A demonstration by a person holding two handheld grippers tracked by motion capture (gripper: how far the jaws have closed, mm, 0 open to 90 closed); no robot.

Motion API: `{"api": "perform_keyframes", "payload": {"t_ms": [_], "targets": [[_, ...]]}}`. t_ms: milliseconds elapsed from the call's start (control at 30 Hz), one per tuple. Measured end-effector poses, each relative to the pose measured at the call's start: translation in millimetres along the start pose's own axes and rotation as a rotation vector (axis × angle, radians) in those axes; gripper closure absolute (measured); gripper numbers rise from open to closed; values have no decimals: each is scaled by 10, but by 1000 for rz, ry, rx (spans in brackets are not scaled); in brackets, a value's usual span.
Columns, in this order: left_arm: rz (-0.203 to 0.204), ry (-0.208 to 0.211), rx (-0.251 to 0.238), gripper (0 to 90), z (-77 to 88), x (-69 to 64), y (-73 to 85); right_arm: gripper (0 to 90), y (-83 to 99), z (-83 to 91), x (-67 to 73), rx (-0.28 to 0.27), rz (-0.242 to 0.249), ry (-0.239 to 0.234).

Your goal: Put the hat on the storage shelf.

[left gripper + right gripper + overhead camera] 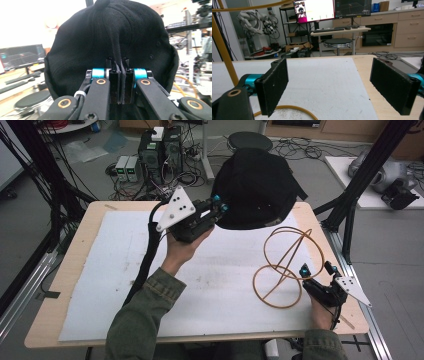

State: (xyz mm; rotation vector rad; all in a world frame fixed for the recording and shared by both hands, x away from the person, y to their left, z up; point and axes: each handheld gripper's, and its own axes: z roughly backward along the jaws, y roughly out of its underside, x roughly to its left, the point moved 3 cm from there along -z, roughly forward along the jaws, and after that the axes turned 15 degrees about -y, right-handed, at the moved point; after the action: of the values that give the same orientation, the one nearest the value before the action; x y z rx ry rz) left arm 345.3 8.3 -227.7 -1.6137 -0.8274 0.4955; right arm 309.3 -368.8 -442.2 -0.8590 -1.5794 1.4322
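Observation:
A black cap (255, 187) hangs in the air above the far side of the table, held up by my left gripper (220, 209), which is shut on a fold of its fabric. In the left gripper view the cap (112, 37) looms close, and a seam of it is pinched between the jaws of the gripper (120, 86). A gold wire stand (287, 265) made of rings rests on the white mat at the right. My right gripper (316, 268) sits open just right of the stand, low over the table. Its pads (274, 86) stand wide apart with nothing between them.
A white mat (125, 265) covers most of the wooden table (75, 245). Black frame posts (360, 185) rise at the table's right side. Beyond the far edge stand a stool (250, 141), computer boxes (160, 150) and cables on the floor.

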Motion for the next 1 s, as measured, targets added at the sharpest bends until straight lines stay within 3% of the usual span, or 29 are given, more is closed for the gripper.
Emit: {"api": "perform_keyframes", "payload": {"t_ms": [100, 500, 1000], "targets": [[-6, 28, 3, 880, -35, -84, 7, 145, -2, 2, -3, -4, -1, 0], [56, 116, 78, 880, -262, -355, 148, 145, -1, 3, -9, -4, -2, 3], [154, 287, 179, 879, -583, -493, 349, 145, 3, -1, -8, 1, 1, -5]]}}
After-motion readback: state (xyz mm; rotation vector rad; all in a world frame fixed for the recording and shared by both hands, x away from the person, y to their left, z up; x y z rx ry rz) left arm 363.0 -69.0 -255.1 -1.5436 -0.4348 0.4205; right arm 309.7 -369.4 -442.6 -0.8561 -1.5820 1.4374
